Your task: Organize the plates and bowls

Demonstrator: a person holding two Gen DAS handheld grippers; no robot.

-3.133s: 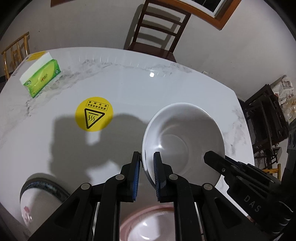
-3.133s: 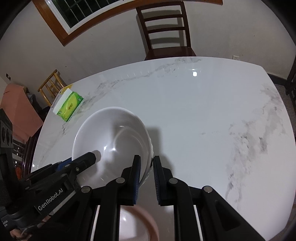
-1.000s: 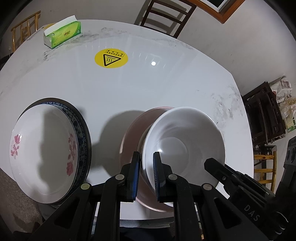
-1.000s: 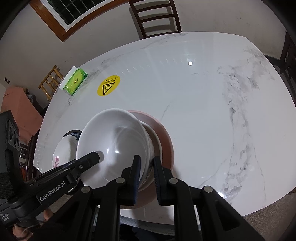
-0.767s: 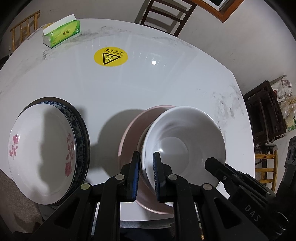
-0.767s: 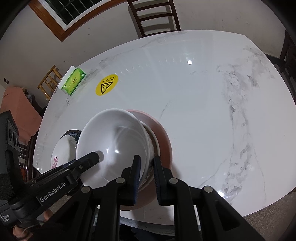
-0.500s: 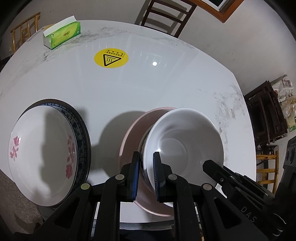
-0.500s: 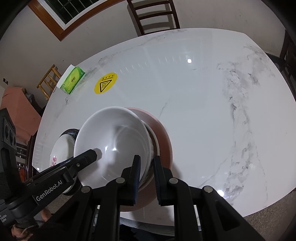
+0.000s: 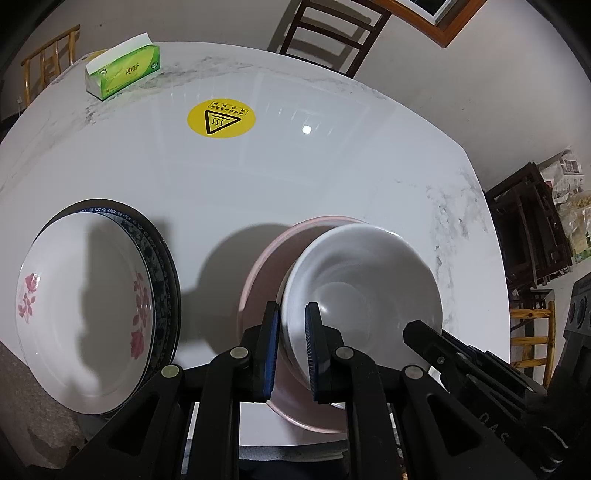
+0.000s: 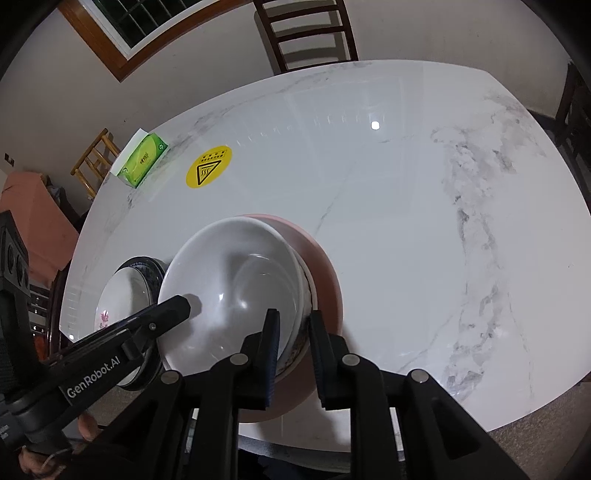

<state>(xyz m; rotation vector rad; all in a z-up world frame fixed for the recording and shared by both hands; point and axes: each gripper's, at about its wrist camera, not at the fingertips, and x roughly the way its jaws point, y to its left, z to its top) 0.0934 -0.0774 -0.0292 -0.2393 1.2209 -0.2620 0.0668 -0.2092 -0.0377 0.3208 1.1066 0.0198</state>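
A plain white bowl sits inside a wider pink bowl near the table's front edge. My left gripper is shut on the white bowl's left rim. In the right wrist view, one of its fingers reaches the bowl from the left. My right gripper straddles the opposite rim. Its jaws are opening, with the rim between the pads and a gap at the outer pad. One right finger shows in the left wrist view. A patterned edge shows just under the white bowl.
To the left, a white plate with pink flowers lies on a dark blue patterned plate. Farther back on the marble table are a yellow warning sticker and a green tissue box. A wooden chair stands behind.
Both grippers brought the white bowl back from mid-table and it now rests in the pink bowl. Over the last half second the right jaws parted a little. The left grip is unchanged.
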